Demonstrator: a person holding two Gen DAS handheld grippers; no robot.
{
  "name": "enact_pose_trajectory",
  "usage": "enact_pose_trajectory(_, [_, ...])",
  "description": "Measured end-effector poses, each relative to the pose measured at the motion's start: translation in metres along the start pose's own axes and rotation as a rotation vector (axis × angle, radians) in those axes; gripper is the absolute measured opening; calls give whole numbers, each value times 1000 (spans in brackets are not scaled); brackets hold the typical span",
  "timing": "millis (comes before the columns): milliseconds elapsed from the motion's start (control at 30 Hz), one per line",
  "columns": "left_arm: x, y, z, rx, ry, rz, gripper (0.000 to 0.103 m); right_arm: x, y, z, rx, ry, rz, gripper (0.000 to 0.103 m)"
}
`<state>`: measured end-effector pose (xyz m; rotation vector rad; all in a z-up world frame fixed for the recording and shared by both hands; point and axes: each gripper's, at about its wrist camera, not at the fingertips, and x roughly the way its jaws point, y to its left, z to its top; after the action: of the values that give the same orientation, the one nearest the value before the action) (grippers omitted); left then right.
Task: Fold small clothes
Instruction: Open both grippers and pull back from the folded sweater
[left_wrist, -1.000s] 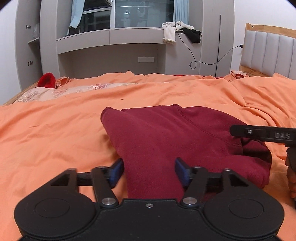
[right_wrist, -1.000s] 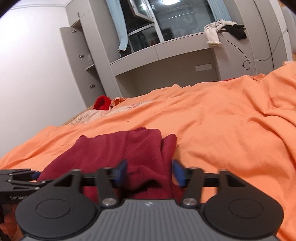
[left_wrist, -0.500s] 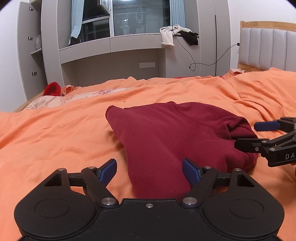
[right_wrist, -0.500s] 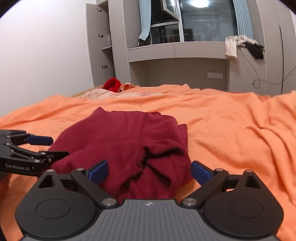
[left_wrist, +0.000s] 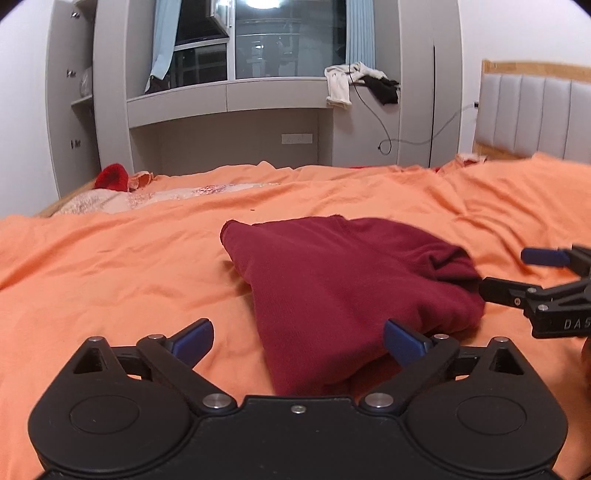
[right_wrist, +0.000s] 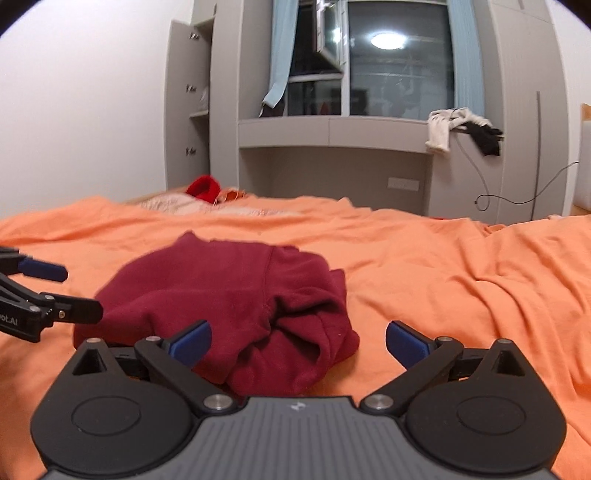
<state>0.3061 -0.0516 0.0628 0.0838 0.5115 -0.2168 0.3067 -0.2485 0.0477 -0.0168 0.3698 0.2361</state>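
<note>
The dark red garment (left_wrist: 354, 291) lies folded in a thick bundle on the orange bedsheet (left_wrist: 110, 266), near the middle of the bed. Its near right corner is bunched and lumpy (seen best from the right wrist view), while the left side lies smoother.

The left gripper (left_wrist: 297, 338) sits just in front of the garment's near edge. Its jaws have just been opening and now stand wide apart; the cloth lies between them in the view, but the pads do not press on it. The right gripper (right_wrist: 297, 338) is in the same condition at the bunched corner: jaws have just spread fully, nothing clamped.

Judged from this, the release step is in hand. To do it well, draw both grippers straight away from the cloth, keeping the pads clear of the edge so no layer drags or unfolds. Then check the lumpy corner; it likely needs flattening before the fold counts as neat.
</note>
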Motion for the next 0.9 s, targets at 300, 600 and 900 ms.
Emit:
enact_pose_trajectory(300, [-58, -17, -11, 16, -116, 13, 102, -62, 7, 0, 21, -137, -15, 103])
enact_pose_trajectory(600, [-115, -22, -39, -40, -217, 56, 102, -126, 8, -18, 113, -221, -36, 103])
enact_pose_trajectory(900, [-160, -27, -82, -97, -234, 91, 102, -179, 26, -56, 88, -257, -99, 103])
